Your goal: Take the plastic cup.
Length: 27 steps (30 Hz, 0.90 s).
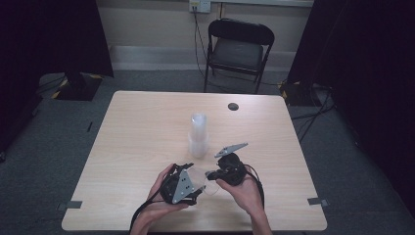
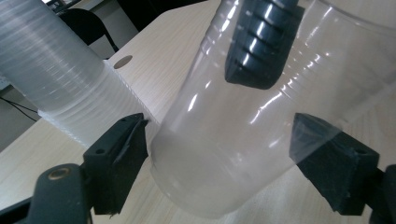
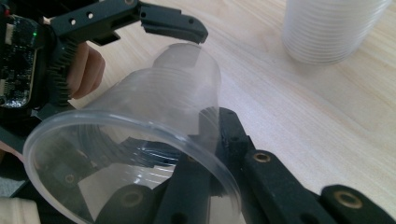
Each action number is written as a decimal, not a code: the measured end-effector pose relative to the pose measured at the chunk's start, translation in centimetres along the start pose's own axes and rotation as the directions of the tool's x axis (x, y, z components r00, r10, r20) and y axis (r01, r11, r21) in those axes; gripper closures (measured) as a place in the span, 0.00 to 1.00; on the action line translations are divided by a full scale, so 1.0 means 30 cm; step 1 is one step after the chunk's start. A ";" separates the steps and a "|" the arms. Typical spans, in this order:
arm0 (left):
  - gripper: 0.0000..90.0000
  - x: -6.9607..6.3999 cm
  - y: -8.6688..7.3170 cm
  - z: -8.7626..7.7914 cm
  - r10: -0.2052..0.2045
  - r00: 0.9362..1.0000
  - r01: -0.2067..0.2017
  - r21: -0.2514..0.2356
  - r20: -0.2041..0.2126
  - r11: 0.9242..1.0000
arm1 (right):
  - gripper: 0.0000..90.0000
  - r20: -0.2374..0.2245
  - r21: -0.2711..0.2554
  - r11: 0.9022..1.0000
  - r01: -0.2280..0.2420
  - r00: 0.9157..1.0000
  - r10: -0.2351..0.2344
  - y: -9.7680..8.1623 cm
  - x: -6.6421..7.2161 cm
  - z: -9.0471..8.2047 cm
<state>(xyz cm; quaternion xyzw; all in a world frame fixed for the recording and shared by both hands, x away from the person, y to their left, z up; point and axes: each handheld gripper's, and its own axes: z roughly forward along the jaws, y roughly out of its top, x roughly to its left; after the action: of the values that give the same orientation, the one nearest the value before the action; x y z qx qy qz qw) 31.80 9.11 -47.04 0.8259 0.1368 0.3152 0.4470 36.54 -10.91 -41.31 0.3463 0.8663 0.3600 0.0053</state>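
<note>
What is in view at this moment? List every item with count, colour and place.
Clear plastic cup: one, transparent, held on its side between the two grippers.
Stack of cups: one, clear, upright mid-table.
Table: one, light wood; dark round hole near its far edge.
Folding chair: one, black, beyond the table.
Wall socket: one, white, cable hanging.
Tape marks: two, grey, near corners.
Left gripper: black, jaws around the cup's base.
Right gripper: black, shut on the cup's rim wall.
Hands: two, at the near edge.
</note>
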 end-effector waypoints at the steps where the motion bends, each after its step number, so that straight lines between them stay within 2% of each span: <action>1: 0.21 0.001 0.001 -0.001 0.008 1.000 -0.008 0.001 0.001 1.000 | 1.00 -0.001 0.003 1.000 0.000 1.000 0.000 0.002 0.000 0.001; 3: 0.21 -0.005 0.002 0.001 0.008 1.000 -0.008 -0.007 0.001 1.000 | 1.00 -0.008 0.006 1.000 -0.003 1.000 0.003 0.006 -0.002 0.004; 10: 0.23 -0.019 0.014 0.006 0.036 0.999 -0.036 0.008 0.017 0.999 | 1.00 -0.021 0.044 0.999 -0.014 1.000 0.014 0.020 -0.008 0.027; 14: 0.22 -0.028 0.018 0.011 0.021 0.999 -0.021 -0.008 0.026 1.000 | 1.00 -0.023 0.059 0.998 -0.023 0.999 0.025 0.023 -0.013 0.037; 15: 0.21 -0.029 0.021 0.010 0.018 0.999 -0.018 -0.010 0.039 1.000 | 1.00 -0.018 0.063 0.998 -0.029 0.999 0.030 0.024 -0.014 0.041; 19: 0.18 -0.046 0.038 0.016 0.032 0.999 -0.031 -0.010 0.037 0.999 | 1.00 -0.019 0.077 0.997 -0.030 0.999 0.031 0.028 -0.014 0.059; 20: 0.19 -0.050 0.041 0.018 0.026 0.999 -0.025 -0.022 0.033 0.999 | 1.00 -0.015 0.086 0.996 -0.028 0.999 0.029 0.029 -0.014 0.064; 27: 0.22 -0.064 0.050 0.020 0.048 0.999 -0.047 -0.015 0.024 0.999 | 0.99 -0.021 0.104 0.994 -0.042 0.999 0.044 0.027 -0.022 0.072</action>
<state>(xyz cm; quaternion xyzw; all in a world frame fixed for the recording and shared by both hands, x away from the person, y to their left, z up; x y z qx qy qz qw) 30.63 6.88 -46.81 0.8294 0.1094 0.3167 0.4471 38.10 -9.56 -42.56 0.3604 0.8761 0.3187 -0.0304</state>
